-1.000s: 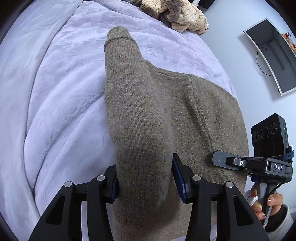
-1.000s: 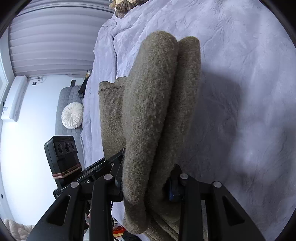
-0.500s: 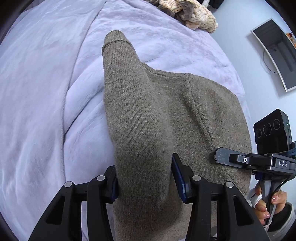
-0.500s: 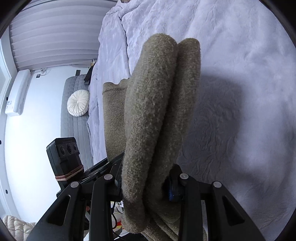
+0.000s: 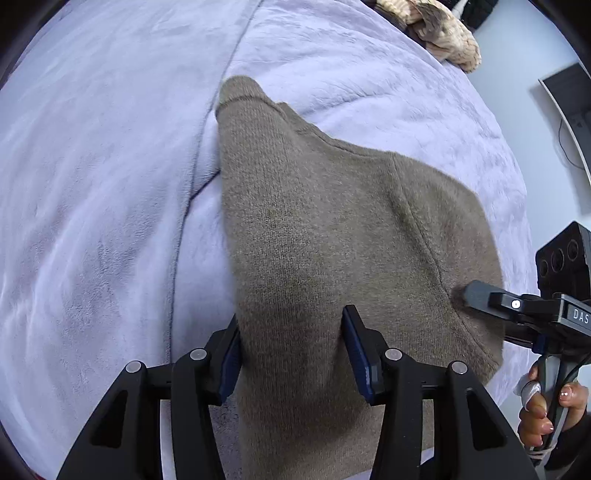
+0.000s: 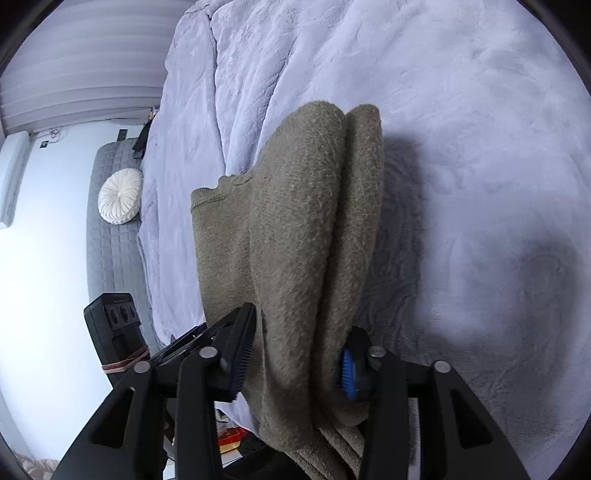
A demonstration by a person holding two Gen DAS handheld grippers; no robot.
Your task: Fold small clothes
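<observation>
The left gripper (image 5: 291, 347) is clenched on a bunched fold of the brown sweater (image 5: 332, 229), its blue pads pressing the knit from both sides. From there the sweater runs straight ahead, away from the tool, its long axis ending in a cuffed sleeve (image 5: 240, 92) that points toward the far side of the lavender blanket (image 5: 92, 184). The body of the sweater spreads to the right, lying on the blanket, where the other tool's tip touches its edge.

The right gripper (image 6: 295, 358) grasps the sweater (image 6: 303, 229) too, holding a doubled thickness that stands up in two rolled layers between its fingers; the left pad looks slightly off the cloth, so the hold may be light. The blanket (image 6: 461, 147) lies open to its right. A heap of tan clothes (image 5: 436, 33) sits well apart at the far edge.

Both tools hold the near end, side by side, so the coming move likely carries that end forward along the sweater's length toward the sleeve.
</observation>
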